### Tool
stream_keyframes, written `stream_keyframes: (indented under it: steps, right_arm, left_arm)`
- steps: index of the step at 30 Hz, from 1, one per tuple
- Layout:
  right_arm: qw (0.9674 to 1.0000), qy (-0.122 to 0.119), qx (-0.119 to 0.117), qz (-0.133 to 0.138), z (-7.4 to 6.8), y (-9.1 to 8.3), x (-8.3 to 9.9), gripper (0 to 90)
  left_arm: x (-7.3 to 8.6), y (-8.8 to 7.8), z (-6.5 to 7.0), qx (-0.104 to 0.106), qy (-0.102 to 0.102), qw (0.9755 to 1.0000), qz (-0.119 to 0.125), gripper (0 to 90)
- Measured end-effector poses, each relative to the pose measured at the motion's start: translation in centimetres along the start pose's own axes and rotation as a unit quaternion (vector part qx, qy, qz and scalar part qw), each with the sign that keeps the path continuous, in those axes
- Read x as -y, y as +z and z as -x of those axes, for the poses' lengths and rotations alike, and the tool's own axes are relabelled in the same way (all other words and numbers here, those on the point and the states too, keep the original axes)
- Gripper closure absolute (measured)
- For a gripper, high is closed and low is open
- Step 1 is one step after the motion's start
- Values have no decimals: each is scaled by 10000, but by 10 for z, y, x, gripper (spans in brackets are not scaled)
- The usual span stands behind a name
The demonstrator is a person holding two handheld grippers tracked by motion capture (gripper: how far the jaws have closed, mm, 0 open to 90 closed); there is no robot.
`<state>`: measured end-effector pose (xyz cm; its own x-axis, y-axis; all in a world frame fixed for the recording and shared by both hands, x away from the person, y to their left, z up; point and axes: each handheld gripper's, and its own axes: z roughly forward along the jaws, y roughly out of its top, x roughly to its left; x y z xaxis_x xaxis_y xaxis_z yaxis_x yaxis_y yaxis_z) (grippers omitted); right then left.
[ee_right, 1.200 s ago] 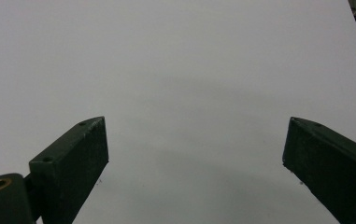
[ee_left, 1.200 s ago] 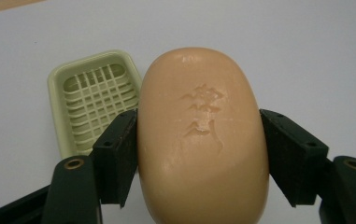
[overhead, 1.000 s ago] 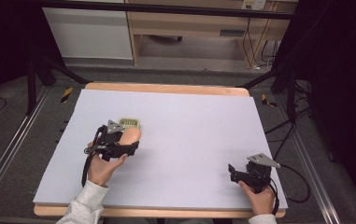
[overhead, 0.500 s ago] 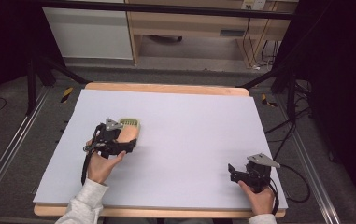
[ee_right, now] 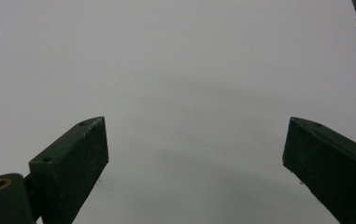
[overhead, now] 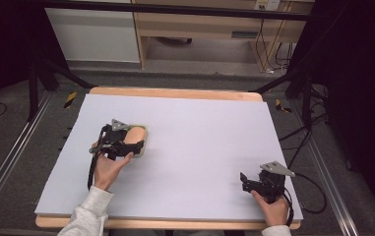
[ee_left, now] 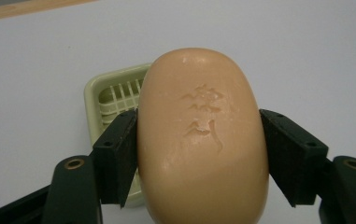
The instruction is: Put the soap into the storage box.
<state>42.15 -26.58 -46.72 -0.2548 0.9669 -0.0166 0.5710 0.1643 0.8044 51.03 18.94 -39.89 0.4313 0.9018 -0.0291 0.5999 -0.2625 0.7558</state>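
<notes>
A: The left gripper is clamped on the soap, over the green dish at ten o'clock on the table.

B: Lower it level, release gently; right gripper gapes wide, holding nothing

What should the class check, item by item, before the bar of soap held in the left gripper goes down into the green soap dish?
1. Grip on the soap: left gripper has a finger on each side of it. Ok.
2. Soap dish ready: the slatted part in sight holds nothing; the rest is hidden behind the soap. Cannot tell.
3. Soap over the dish: in the high view it overlaps the dish, and the dish lies beneath it in the left gripper view. Ok.
4. Soap's height above the dish: cannot tell.
5. Right gripper out of the way: open, at the table's near right corner. Ok.
</notes>
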Motion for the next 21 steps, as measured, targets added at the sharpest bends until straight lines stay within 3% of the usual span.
stream_keyframes:
  steps: [9, 21]
  right_arm:
    - [10000, 9, 10, -17, 1, 0, 0, 72]
    - [10000, 7, 8, -30, 1, 0, 0, 72]
  left_arm:
    - [-9, 7, -13, -79, -155, 9998, 77, 319]
    - [-11, 21, -22, -243, -182, 9995, 28, 319]
